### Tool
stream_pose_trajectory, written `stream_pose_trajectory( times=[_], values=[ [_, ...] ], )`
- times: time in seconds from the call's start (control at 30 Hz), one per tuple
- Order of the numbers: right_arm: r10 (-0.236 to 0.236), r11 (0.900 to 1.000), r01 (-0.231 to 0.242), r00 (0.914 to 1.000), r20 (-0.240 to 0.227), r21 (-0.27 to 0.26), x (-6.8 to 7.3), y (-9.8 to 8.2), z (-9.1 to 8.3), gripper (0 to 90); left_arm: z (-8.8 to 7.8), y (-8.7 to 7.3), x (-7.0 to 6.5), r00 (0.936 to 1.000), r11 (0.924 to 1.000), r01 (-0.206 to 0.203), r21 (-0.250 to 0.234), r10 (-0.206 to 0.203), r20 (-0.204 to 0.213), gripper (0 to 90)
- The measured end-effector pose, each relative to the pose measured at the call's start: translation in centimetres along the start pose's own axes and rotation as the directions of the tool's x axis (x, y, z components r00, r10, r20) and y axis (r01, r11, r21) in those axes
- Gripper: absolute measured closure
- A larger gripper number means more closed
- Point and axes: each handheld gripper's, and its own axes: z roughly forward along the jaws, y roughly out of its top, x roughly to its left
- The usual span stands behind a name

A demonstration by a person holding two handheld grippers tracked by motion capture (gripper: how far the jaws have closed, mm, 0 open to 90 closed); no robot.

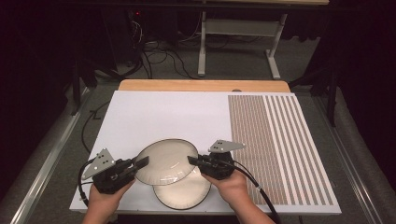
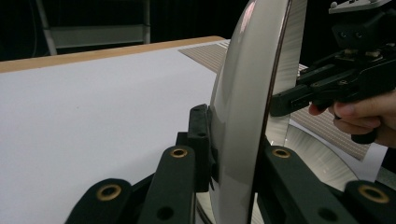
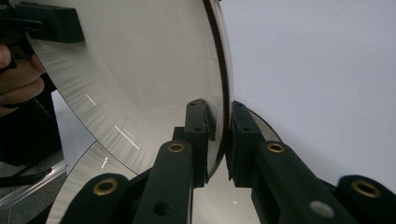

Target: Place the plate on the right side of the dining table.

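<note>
White tabletop board (image 1: 154, 116) under dim light. Upper round silvery metal plate (image 1: 166, 160) lifted at 6 o'clock, above second matching plate (image 1: 184, 192). Left gripper (image 1: 142, 162) pinched its 9 o'clock rim; right gripper (image 1: 192, 160) clamped its 3 o'clock rim. Step judged: two-handed lift. Next: level carry, equal grip.

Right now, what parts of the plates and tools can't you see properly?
- Lower plate: in the high view, the lifted plate covers its far part.
- Lifted plate: the top edge cuts it off in the left gripper view and the right gripper view.
- Left tool: in the high view, too small to tell how its tips sit on the rim.
- Right tool: the same there.
</note>
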Motion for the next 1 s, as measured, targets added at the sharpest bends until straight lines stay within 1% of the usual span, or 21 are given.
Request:
stream_pose_trajectory(
  times=[0.03, 0.07, 0.1, 0.13, 0.23, 0.27, 0.3, 0.4, 0.5, 0.6, 0.63, 0.7, 0.73, 0.77, 0.8, 0.83, 0.87, 0.9, 0.93, 0.97, 1.0],
  values=[
    [-0.002, 1.000, 0.002, 1.0000, 0.009, 0.003, 0.0, 0.0, -0.5, 82.6, 0.3, 0.2, -0.2, 1.0000, 1.0000, -0.001, 0.005, 0.001, 0.003, 80.1],
    [-0.002, 1.000, 0.002, 1.0000, 0.009, 0.003, 0.0, 0.0, -0.5, 82.6, 0.3, 0.2, -0.2, 1.0000, 1.0000, -0.001, 0.005, 0.001, 0.003, 80.1],
    [-0.013, 1.000, 0.013, 0.9998, 0.017, 0.002, -0.2, 0.0, -0.8, 82.8, 0.6, 0.3, -0.4, 1.0000, 1.0000, 0.003, 0.007, -0.003, 0.001, 79.9],
    [-0.011, 1.000, 0.011, 0.9998, 0.019, -0.002, -0.3, 0.0, -1.0, 83.0, 0.8, 0.4, -0.4, 0.9999, 0.9999, 0.012, 0.003, -0.012, 0.001, 79.6],
    [-0.012, 1.000, 0.012, 0.9997, 0.022, -0.007, -0.3, 0.1, -1.5, 83.5, 1.1, 0.6, -0.6, 0.9998, 0.9998, 0.021, -0.001, -0.021, 0.006, 79.0],
    [-0.022, 1.000, 0.022, 0.9996, 0.017, -0.010, -0.5, 0.2, -2.2, 84.0, 1.3, 0.8, -0.9, 0.9997, 0.9998, 0.021, -0.005, -0.021, 0.013, 78.9],
    [-0.024, 1.000, 0.024, 0.9995, 0.021, -0.009, -0.5, 0.3, -2.5, 84.2, 1.4, 0.9, -1.0, 0.9997, 0.9998, 0.018, -0.008, -0.018, 0.015, 78.9],
    [-0.026, 0.999, 0.026, 0.9993, 0.025, -0.018, -0.6, 0.5, -3.5, 84.6, 1.9, 1.4, -1.3, 0.9992, 0.9995, 0.028, -0.015, -0.028, 0.029, 78.3],
    [-0.028, 0.999, 0.029, 0.9985, 0.047, -0.024, -0.7, 0.7, -4.4, 84.5, 2.5, 1.9, -1.7, 0.9989, 0.9996, 0.020, -0.021, -0.019, 0.042, 78.3],
    [-0.025, 0.999, 0.026, 0.9982, 0.055, -0.030, -1.1, 0.7, -5.4, 84.6, 3.3, 2.5, -2.2, 0.9981, 0.9995, 0.027, -0.018, -0.026, 0.056, 78.4],
    [-0.025, 0.999, 0.026, 0.9980, 0.057, -0.031, -1.3, 0.7, -5.8, 84.7, 3.3, 2.5, -2.2, 0.9981, 0.9995, 0.027, -0.018, -0.026, 0.056, 78.5],
    [-0.019, 0.999, 0.021, 0.9981, 0.058, -0.037, -1.7, 0.6, -6.6, 84.8, 4.3, 3.0, -2.8, 0.9955, 0.9991, 0.042, -0.004, -0.041, 0.085, 78.7],
    [-0.013, 0.999, 0.015, 0.9980, 0.061, -0.038, -2.0, 0.6, -7.1, 84.8, 4.7, 3.1, -3.0, 0.9949, 0.9992, 0.040, 0.002, -0.040, 0.092, 78.9],
    [-0.013, 0.999, 0.015, 0.9980, 0.061, -0.038, -2.0, 0.6, -7.1, 84.8, 4.7, 3.1, -3.0, 0.9949, 0.9992, 0.040, 0.002, -0.040, 0.092, 79.0],
    [-0.007, 0.999, 0.011, 0.9975, 0.070, -0.044, -2.4, 0.3, -8.0, 84.9, 5.6, 3.3, -3.6, 0.9943, 0.9993, 0.032, 0.018, -0.034, 0.101, 79.0],
    [-0.007, 0.999, 0.011, 0.9975, 0.070, -0.044, -2.4, 0.3, -8.0, 84.9, 5.6, 3.3, -3.6, 0.9943, 0.9993, 0.032, 0.018, -0.034, 0.101, 79.0],
    [-0.011, 0.999, 0.014, 0.9961, 0.087, -0.042, -2.9, 0.0, -8.9, 84.9, 6.5, 3.5, -4.1, 0.9930, 0.9992, 0.028, 0.029, -0.031, 0.114, 79.0],
    [-0.011, 0.999, 0.014, 0.9961, 0.087, -0.042, -2.9, 0.0, -8.9, 84.9, 6.5, 3.5, -4.1, 0.9930, 0.9992, 0.028, 0.029, -0.031, 0.114, 79.0],
    [-0.012, 0.999, 0.016, 0.9947, 0.102, -0.041, -3.4, -0.3, -9.7, 84.8, 7.4, 3.6, -4.6, 0.9916, 0.9989, 0.025, 0.039, -0.029, 0.126, 79.1],
    [-0.012, 0.999, 0.016, 0.9947, 0.102, -0.041, -3.4, -0.3, -9.7, 84.8, 7.4, 3.6, -4.6, 0.9916, 0.9989, 0.025, 0.039, -0.029, 0.126, 79.1],
    [-0.009, 0.999, 0.014, 0.9932, 0.116, -0.042, -3.9, -0.6, -10.6, 84.7, 8.3, 3.8, -5.0, 0.9914, 0.9986, 0.016, 0.051, -0.023, 0.129, 79.1]
  ],
)
